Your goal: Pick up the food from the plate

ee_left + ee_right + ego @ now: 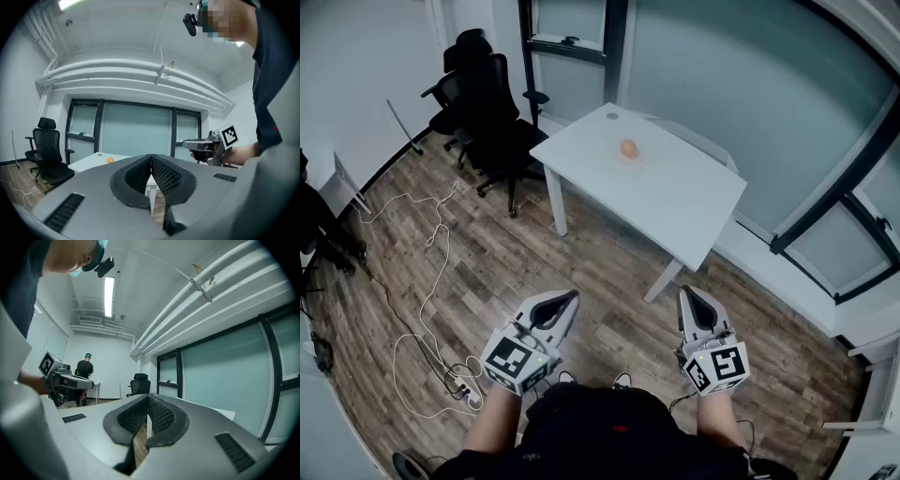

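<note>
An orange food item (628,148) sits on a small pale plate (629,157) near the far side of a white table (675,202). It also shows small and far off as the orange food (109,160) in the left gripper view. Both grippers are held low near the person's body, well short of the table. My left gripper (565,298) is shut with nothing between its jaws, and so is my right gripper (688,293). From the left gripper view the right gripper (187,144) shows at the right.
Two black office chairs (492,117) stand left of the table. White cables (431,281) trail over the wooden floor to a power strip (461,389). Glass partitions (750,103) run behind the table. A person (85,373) stands far off in the right gripper view.
</note>
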`<state>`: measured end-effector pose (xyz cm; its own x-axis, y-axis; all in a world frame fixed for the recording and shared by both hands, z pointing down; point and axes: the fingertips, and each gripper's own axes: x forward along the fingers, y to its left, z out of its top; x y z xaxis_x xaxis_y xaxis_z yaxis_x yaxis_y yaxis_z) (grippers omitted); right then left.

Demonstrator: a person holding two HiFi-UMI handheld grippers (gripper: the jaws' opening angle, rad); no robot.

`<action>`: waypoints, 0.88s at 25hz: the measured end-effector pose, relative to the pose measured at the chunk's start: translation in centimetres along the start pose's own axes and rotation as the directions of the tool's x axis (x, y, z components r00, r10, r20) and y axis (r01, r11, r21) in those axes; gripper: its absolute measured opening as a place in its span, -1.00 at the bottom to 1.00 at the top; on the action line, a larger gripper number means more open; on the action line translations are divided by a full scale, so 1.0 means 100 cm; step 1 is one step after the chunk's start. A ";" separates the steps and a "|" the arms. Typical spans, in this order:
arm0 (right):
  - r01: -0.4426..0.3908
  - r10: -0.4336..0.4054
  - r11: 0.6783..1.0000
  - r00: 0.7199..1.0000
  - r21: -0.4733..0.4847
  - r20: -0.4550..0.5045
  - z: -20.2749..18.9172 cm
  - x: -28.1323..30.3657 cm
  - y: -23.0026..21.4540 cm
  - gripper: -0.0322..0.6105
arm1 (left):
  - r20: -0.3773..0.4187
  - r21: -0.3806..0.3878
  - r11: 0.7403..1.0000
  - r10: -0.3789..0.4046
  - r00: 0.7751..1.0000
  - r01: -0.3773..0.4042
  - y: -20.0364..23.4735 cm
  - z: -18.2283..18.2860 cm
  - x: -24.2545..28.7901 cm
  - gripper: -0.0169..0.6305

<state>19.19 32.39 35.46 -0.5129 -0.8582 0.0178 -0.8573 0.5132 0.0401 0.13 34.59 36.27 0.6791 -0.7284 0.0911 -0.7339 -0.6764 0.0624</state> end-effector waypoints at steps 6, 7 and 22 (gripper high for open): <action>0.004 -0.004 1.000 1.000 0.003 -0.010 -0.002 0.005 0.003 -0.83 | -0.002 -0.001 1.000 -0.008 1.000 0.008 0.006 0.000 -0.001 -0.88; 0.004 -0.004 1.000 1.000 0.002 -0.010 -0.002 0.006 0.004 -0.83 | -0.001 -0.001 1.000 -0.009 1.000 0.009 0.006 -0.001 -0.001 -0.88; -0.012 0.012 1.000 0.999 0.007 -0.049 -0.008 0.029 0.031 -0.83 | 0.001 0.012 0.999 -0.031 1.000 0.031 0.022 -0.005 -0.025 -0.88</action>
<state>15.09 31.46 36.45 -0.5204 -0.8512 0.0674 -0.8516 0.5232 0.0330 -3.21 34.99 36.72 0.7017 -0.7071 0.0876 -0.7121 -0.7001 0.0534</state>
